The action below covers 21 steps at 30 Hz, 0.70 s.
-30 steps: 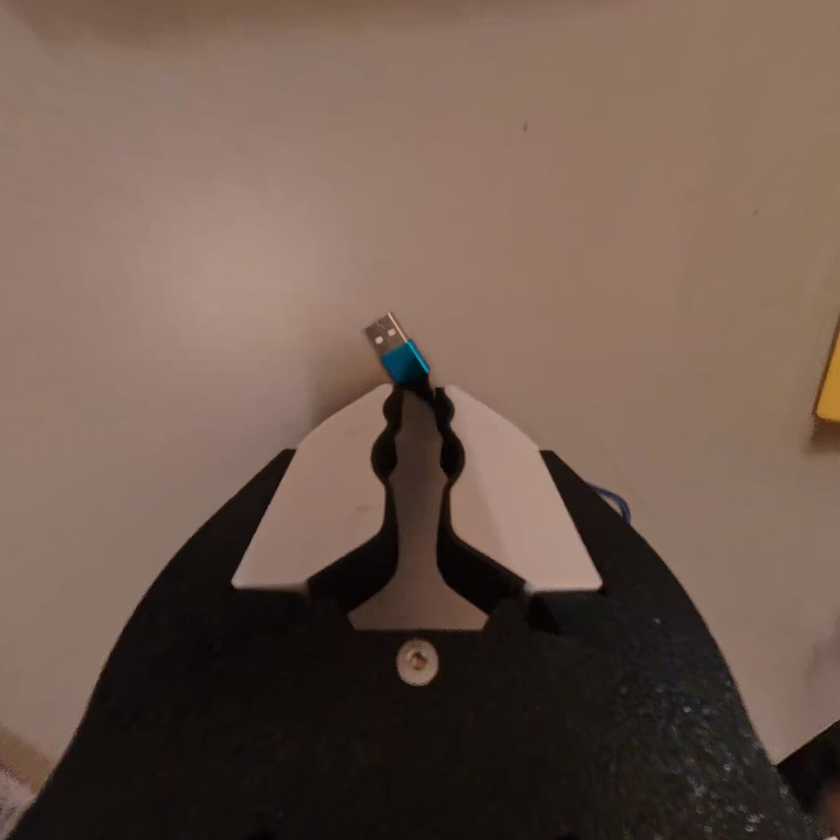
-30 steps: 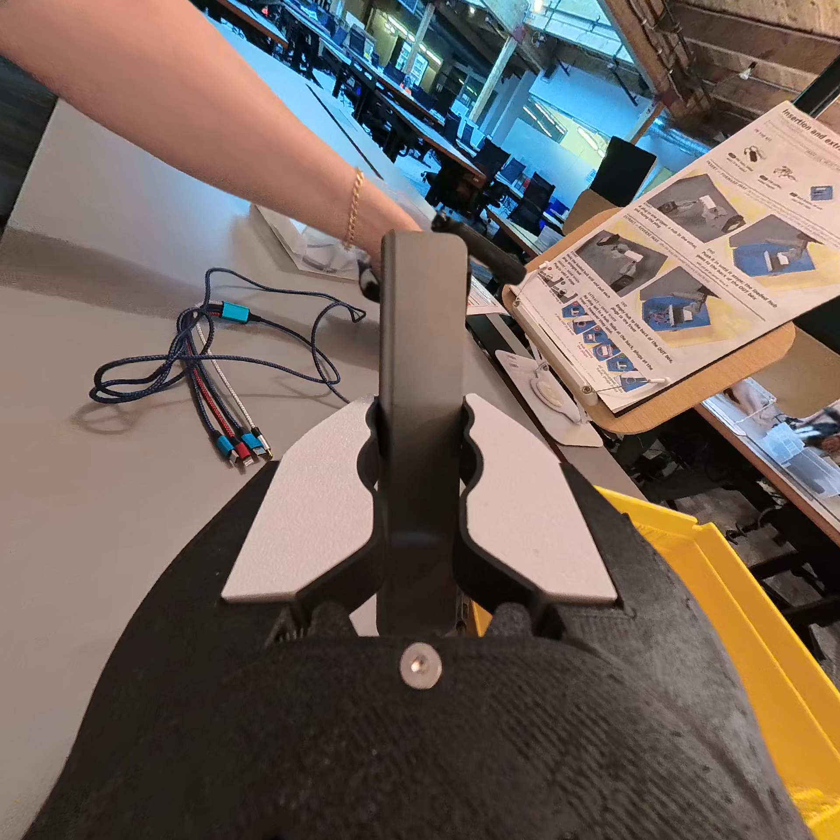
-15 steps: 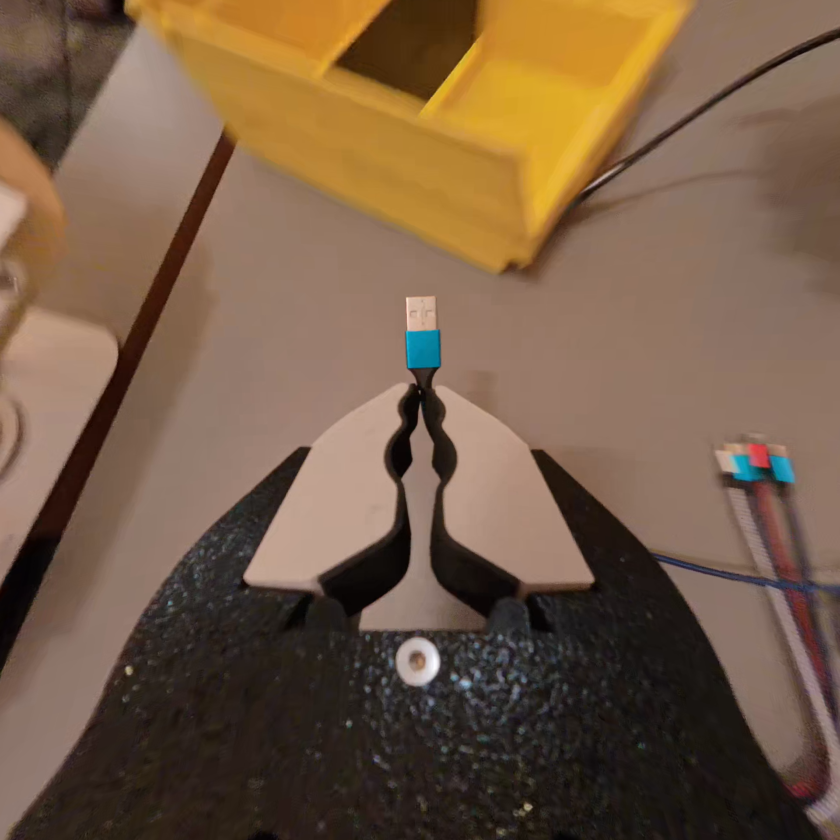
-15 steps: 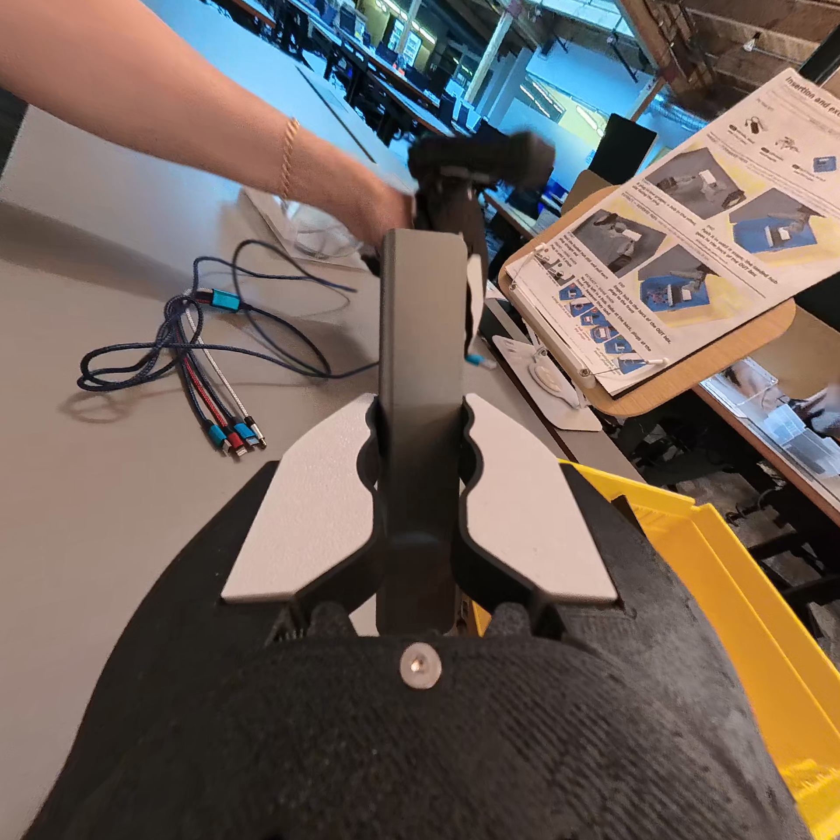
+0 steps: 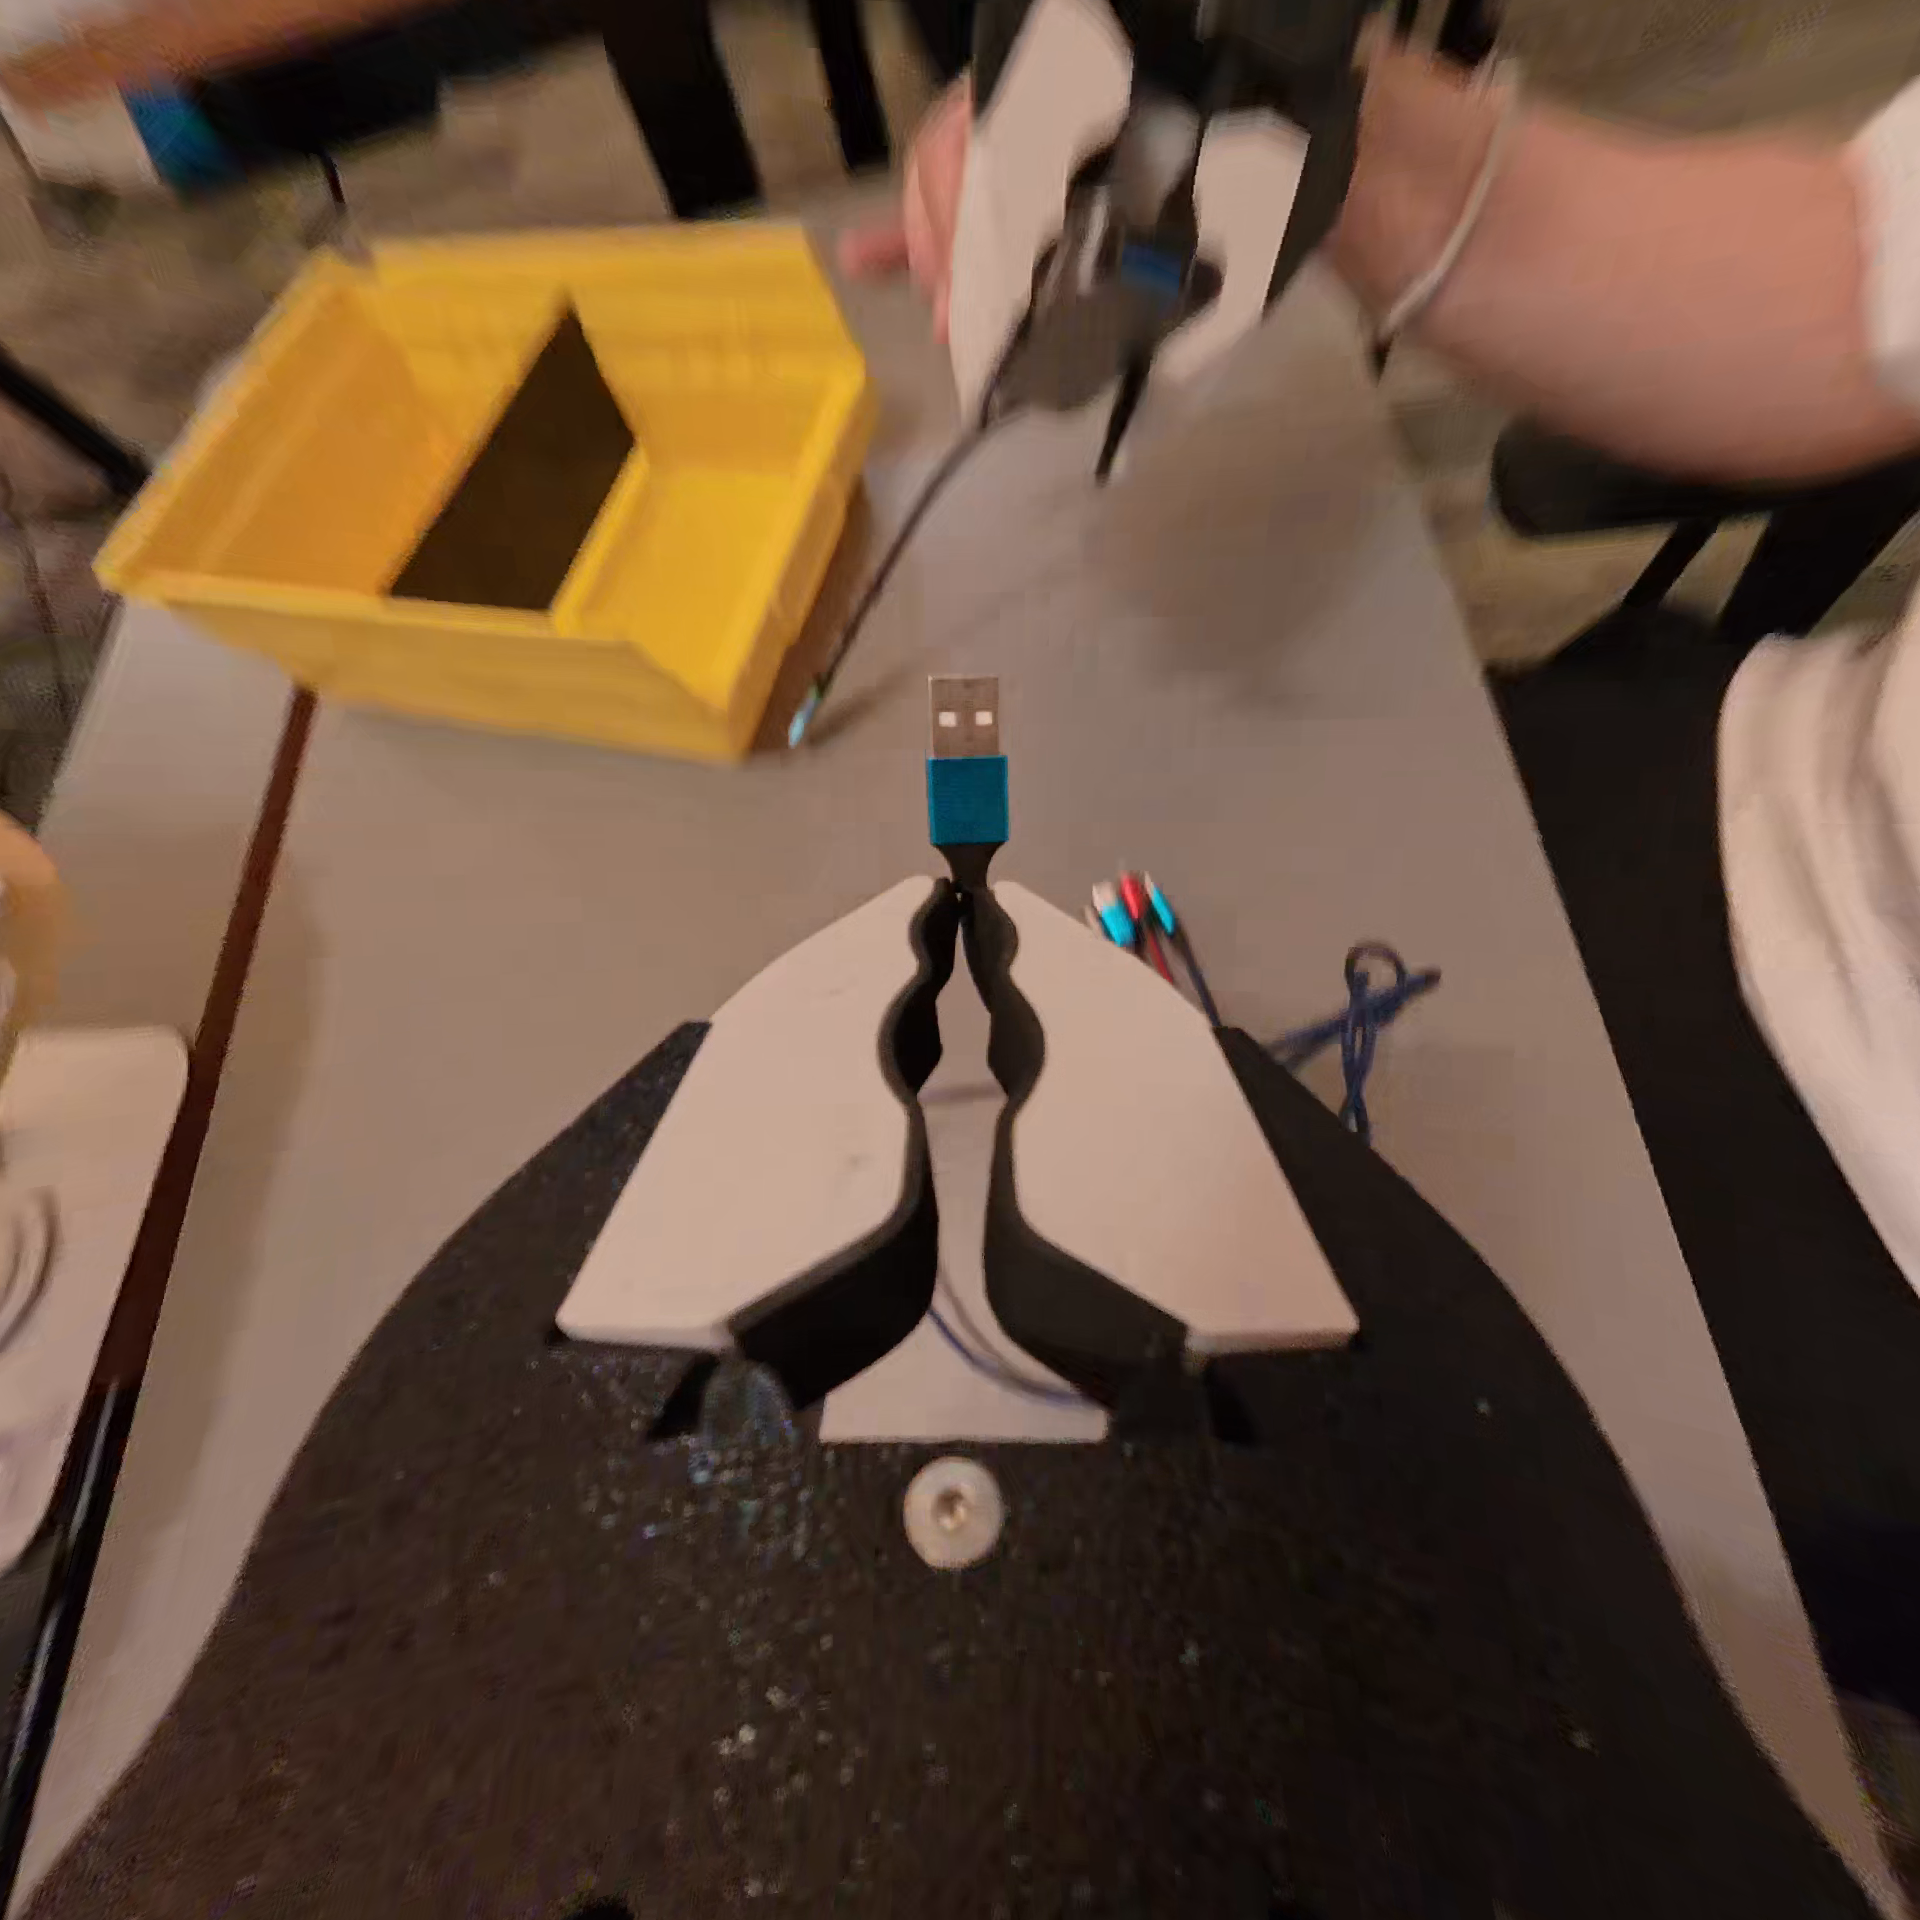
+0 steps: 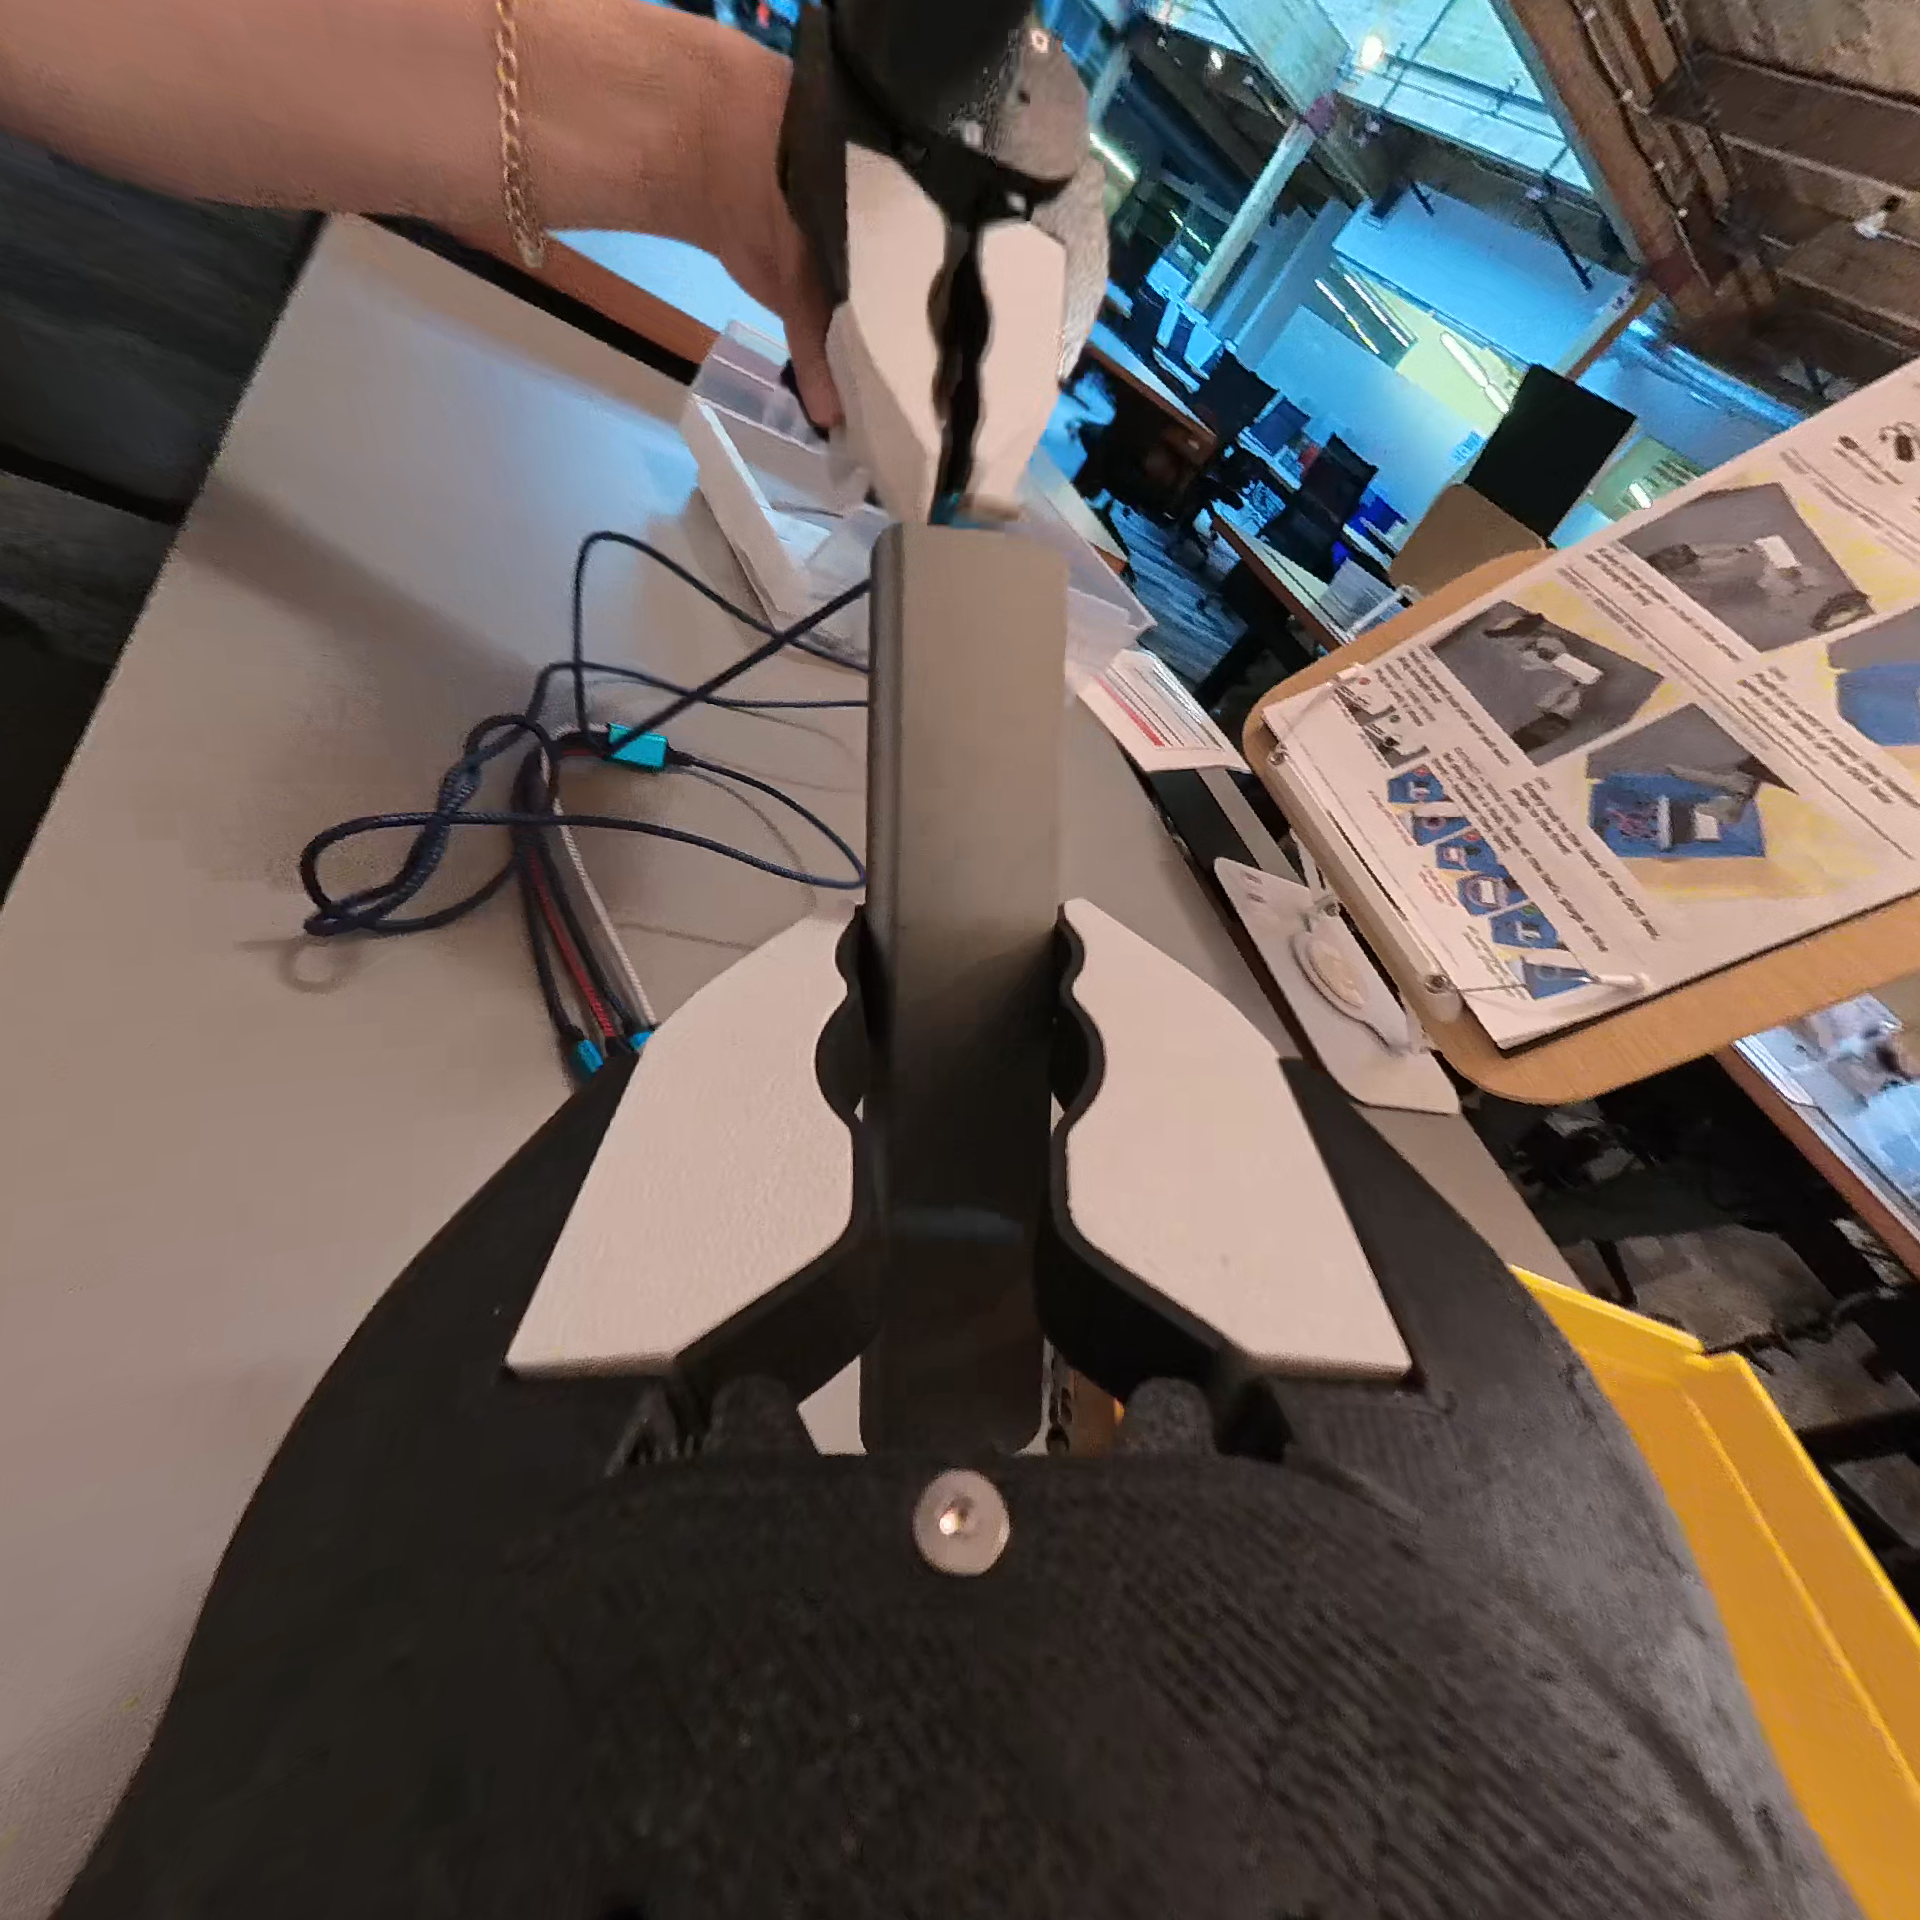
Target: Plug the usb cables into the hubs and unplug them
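Left gripper (image 5: 968, 896) clamped on blue USB plug (image 5: 966, 798), just above hub (image 6: 961, 831) gripped by right gripper (image 6: 961, 940).

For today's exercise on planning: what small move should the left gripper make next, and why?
Probably ease the blue USB plug forward into the end of the dark hub. The left gripper pinches the cable just behind the plug, the right gripper clamps the hub, and in the right wrist view they nearly meet.
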Available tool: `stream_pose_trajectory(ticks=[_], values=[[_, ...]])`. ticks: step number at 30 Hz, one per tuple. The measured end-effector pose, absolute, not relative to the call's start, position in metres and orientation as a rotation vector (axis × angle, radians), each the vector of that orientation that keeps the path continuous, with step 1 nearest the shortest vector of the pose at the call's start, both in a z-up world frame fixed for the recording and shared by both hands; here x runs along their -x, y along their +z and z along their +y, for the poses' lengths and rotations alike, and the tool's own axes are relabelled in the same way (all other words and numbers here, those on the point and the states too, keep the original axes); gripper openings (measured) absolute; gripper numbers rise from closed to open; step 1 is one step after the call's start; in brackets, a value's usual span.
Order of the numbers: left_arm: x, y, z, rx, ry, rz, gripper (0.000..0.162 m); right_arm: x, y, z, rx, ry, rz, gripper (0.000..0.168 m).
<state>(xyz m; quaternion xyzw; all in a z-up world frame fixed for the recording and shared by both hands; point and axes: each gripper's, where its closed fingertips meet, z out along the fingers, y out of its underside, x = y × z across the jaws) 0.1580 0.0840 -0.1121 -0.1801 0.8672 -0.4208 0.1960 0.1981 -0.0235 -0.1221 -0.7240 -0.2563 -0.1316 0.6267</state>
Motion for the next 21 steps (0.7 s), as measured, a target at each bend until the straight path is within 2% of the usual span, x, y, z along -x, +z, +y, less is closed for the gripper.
stream_pose_trajectory(ticks=[5, 13, 16, 17, 19, 21], values=[[-0.124, -0.159, 0.084, 0.623, -0.744, 2.64, 0.003, -0.192, -0.122, -0.026, 1.604, -0.211, -0.587, 0.032], [-0.121, -0.259, 0.078, 0.844, -0.491, 2.758, 0.002, -0.207, -0.149, -0.022, 1.776, -0.306, -0.59, 0.031], [-0.126, -0.268, 0.073, 0.904, -0.623, 2.757, 0.004, -0.209, -0.156, -0.019, 1.825, -0.346, -0.607, 0.032], [-0.13, -0.263, 0.074, 0.953, -0.671, 2.721, 0.012, -0.209, -0.158, -0.018, 1.834, -0.359, -0.614, 0.032], [-0.147, -0.238, 0.076, 1.062, -0.784, 2.557, 0.048, -0.209, -0.16, -0.015, 1.848, -0.377, -0.622, 0.032], [-0.157, -0.201, 0.059, 1.135, -1.041, 2.407, 0.06, -0.209, -0.159, -0.012, 1.851, -0.399, -0.627, 0.031]])
